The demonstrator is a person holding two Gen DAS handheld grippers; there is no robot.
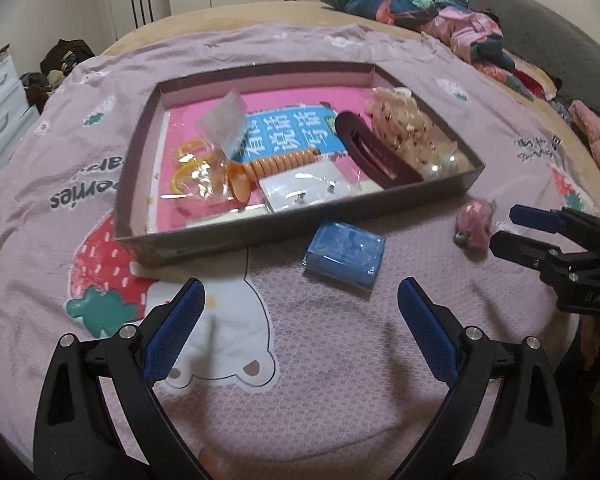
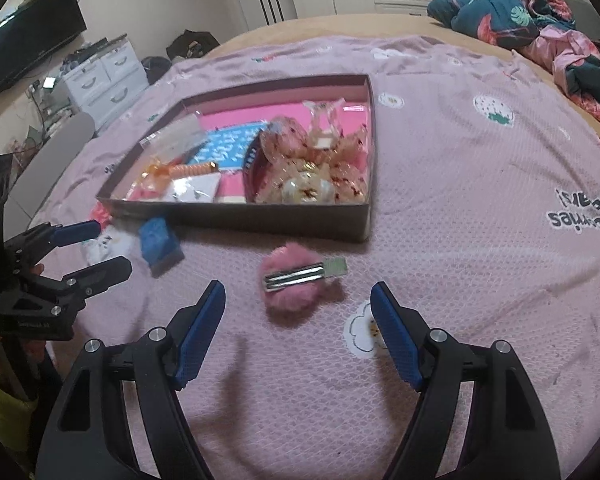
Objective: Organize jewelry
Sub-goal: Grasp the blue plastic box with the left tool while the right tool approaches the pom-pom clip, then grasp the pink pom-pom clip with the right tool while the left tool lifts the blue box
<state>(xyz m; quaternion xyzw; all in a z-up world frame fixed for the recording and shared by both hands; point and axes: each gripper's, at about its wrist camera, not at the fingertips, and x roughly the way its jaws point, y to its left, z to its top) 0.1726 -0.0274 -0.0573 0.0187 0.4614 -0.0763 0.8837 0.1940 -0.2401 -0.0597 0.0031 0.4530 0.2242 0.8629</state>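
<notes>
on the pink quilted bedspread (image 2: pixel 440 208) with its strawberry and bear prints sits a shallow brown cardboard tray with a pink floor (image 1: pixel 204 246), and it's crowded: a dark maroon hair claw clip (image 1: pixel 374 152), a heap of cream and gold beaded pieces (image 1: pixel 410 128), an orange spiral hair tie (image 1: pixel 278 164), clear plastic packets (image 1: pixel 224 120) and a small white card with studs (image 1: pixel 300 192). a blue sheet with white chinese characters (image 1: pixel 288 134) lies under them, too warped to read. outside the tray, just beside its near wall, a small blue plastic-wrapped box (image 1: pixel 344 254) rests on the spread. near it lies a fluffy pink pompom hair clip with a silver metal bar (image 2: pixel 300 280), well clear of the tray. the left gripper (image 1: pixel 300 320) hovers over the spread just short of the blue box, blue pads spread wide, nothing between them. the right gripper (image 2: pixel 298 322) hangs right over the pompom clip, fingers wide apart, not touching it. printed black lettering on the spread shows upside down, only partly legible. at the far end, a rumpled teal floral quilt (image 2: pixel 512 4); to the left, white drawers (image 2: pixel 104 76) and a dark flat screen (image 2: pixel 32 36).
</notes>
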